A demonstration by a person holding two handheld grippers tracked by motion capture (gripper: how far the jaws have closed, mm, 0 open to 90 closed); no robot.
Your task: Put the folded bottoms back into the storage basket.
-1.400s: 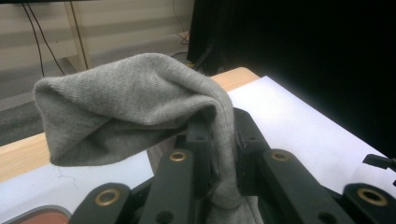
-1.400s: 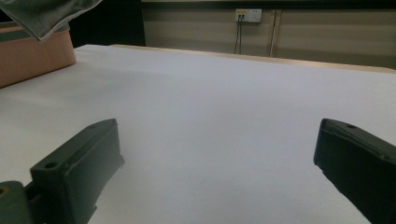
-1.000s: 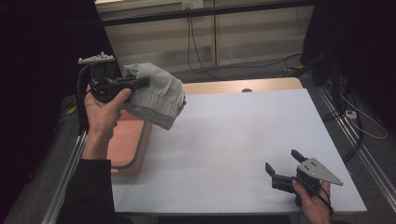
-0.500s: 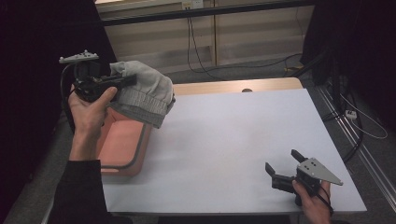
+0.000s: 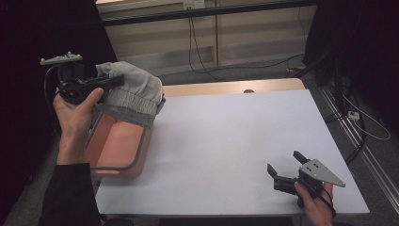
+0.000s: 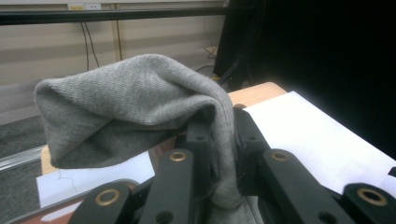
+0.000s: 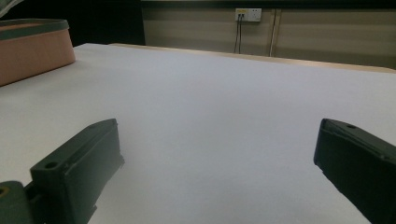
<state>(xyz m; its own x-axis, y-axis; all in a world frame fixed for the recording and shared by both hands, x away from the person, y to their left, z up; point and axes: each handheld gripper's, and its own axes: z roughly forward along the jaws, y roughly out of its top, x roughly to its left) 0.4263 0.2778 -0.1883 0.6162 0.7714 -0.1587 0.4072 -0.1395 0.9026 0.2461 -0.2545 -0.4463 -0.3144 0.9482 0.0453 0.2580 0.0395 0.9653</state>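
Left gripper [image 5: 110, 82] squeezing a soft grey knitted cloth [image 5: 134, 92] above the pink plastic tub [image 5: 117, 146] far left, right gripper [image 5: 284, 167] wide open, holding nothing, near right on the white table [image 5: 226, 141]

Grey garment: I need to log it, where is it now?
In the high view the grey garment hangs at far left, clamped in the left tool, above the pink bin.

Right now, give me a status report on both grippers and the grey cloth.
Left gripper shut on grey knit cloth, held above pink bin. Right gripper open, low over white table. Nothing in the way.
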